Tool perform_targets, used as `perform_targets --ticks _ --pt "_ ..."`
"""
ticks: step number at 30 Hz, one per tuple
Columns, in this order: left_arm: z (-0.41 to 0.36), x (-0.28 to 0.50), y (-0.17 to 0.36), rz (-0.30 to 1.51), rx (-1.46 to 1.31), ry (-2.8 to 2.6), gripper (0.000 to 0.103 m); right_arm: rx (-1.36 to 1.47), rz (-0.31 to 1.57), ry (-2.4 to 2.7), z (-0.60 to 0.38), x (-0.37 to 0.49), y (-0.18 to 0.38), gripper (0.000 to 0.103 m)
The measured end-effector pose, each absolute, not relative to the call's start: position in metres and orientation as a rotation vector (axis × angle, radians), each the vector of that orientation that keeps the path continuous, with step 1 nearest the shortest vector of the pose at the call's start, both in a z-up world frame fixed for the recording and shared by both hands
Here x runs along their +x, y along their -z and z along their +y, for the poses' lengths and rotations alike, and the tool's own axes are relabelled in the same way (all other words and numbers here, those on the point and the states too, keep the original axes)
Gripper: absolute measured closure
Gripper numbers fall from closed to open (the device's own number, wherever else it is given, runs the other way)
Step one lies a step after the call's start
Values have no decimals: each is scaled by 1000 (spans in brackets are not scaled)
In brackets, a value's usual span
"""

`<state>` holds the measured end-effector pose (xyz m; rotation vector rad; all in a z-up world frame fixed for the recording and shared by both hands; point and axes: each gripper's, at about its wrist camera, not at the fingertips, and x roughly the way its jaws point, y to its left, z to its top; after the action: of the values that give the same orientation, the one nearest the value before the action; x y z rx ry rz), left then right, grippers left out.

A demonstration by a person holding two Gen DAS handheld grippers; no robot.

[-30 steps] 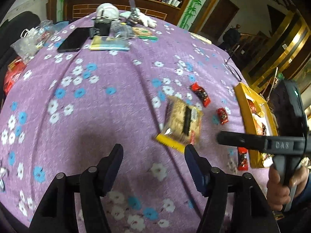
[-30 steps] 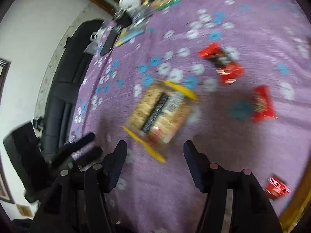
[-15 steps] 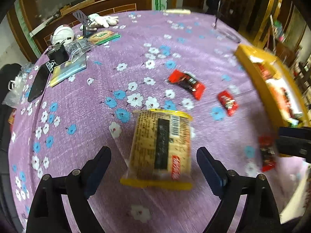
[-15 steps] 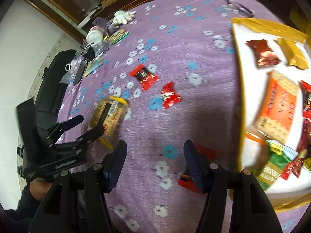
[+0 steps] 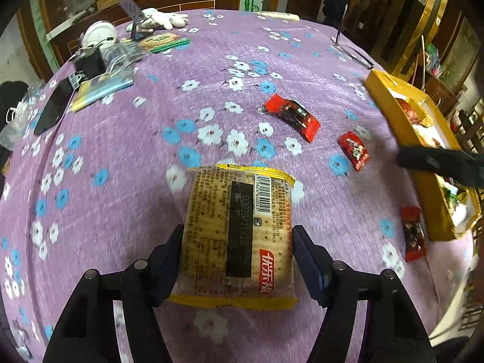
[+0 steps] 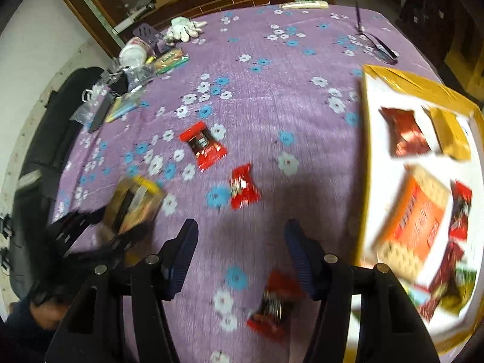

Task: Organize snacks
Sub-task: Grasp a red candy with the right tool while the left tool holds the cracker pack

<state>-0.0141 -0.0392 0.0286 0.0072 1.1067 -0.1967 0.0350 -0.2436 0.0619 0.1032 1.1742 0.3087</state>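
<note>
A yellow-edged cracker pack (image 5: 239,236) lies on the purple flowered cloth, its near half between the two fingers of my left gripper (image 5: 237,260). The fingers stand at both long sides of the pack, close to it or touching; I cannot tell whether they press it. The pack also shows in the right wrist view (image 6: 133,205). My right gripper (image 6: 240,251) is open and empty above the cloth, a small red packet (image 6: 273,305) just below it. Two red packets (image 6: 202,146) (image 6: 243,187) lie mid-table. A yellow tray (image 6: 366,157) at right holds several snacks.
At the far left of the table lie a black phone (image 5: 54,106), a booklet (image 5: 103,87), a white bowl (image 5: 99,31), white gloves (image 5: 163,19) and plastic bags. Glasses (image 6: 375,45) lie at the far right. A dark chair (image 6: 51,127) stands left of the table.
My left gripper has moved forward over the cracker pack, and its fingers have narrowed from wide open to the pack's sides. My right gripper has swung right, toward the tray and a red packet.
</note>
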Motion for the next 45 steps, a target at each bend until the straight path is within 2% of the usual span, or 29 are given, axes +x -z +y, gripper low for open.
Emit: perform_targets --ticks 2,3,9,10,24,45 --pt "-35 -22 -30 1106 -1 194 31 43 1195 -297 -232 51 -51 51" --pt "-33 -25 -31 1104 -7 192 31 25 1200 -291 -229 56 -46 60" --pt "-22 -39 -37 1081 -35 193 30 -47 1217 -268 -214 73 -23 72" --pt "-21 -39 -37 1079 -38 194 30 -56 1212 -276 -212 71 -24 82" --pt "-66 -31 -54 1036 2 316 31 141 1205 -370 -234 -5 -46 83" --pt "-201 -35 -82 996 107 545 31 331 1061 -181 -374 -53 -81 83"
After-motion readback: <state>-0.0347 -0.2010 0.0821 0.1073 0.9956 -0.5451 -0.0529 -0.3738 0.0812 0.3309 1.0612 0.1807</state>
